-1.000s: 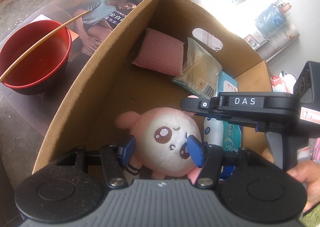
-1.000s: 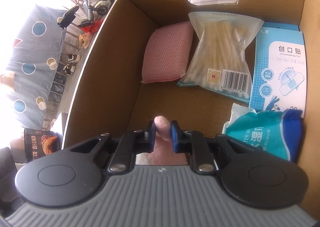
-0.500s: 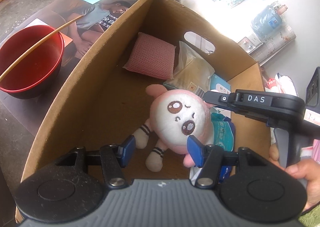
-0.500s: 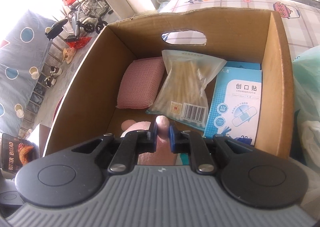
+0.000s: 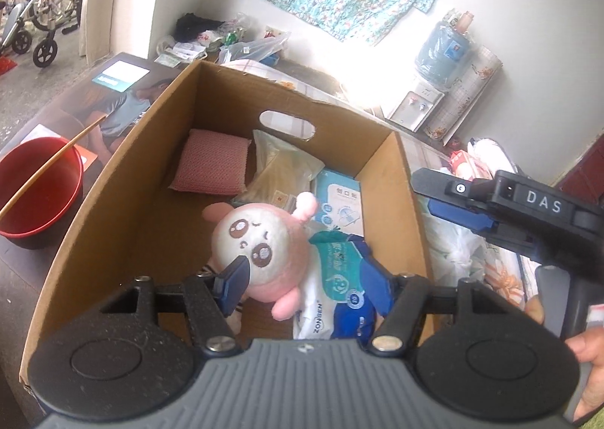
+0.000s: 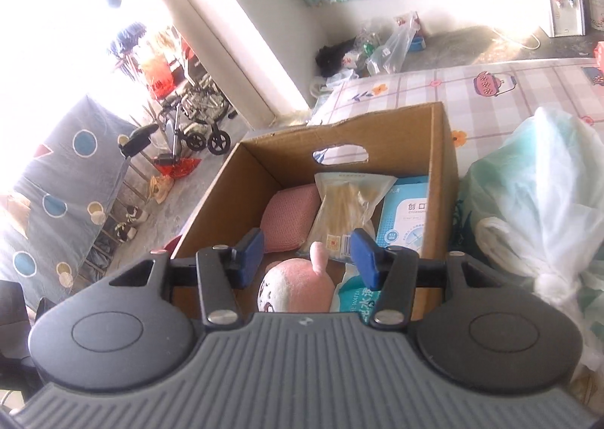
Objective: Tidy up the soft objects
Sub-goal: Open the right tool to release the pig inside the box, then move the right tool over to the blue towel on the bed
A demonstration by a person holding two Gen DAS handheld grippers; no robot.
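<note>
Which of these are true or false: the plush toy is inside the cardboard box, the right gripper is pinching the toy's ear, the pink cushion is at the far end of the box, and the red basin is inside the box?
1. The plush toy lies inside the cardboard box. True.
2. The right gripper pinches the toy's ear. False: its jaws have just opened and stand clear of the ear.
3. The pink cushion lies at the box's far end. True.
4. The red basin is inside the box. False: it stands outside, beside it.
</note>
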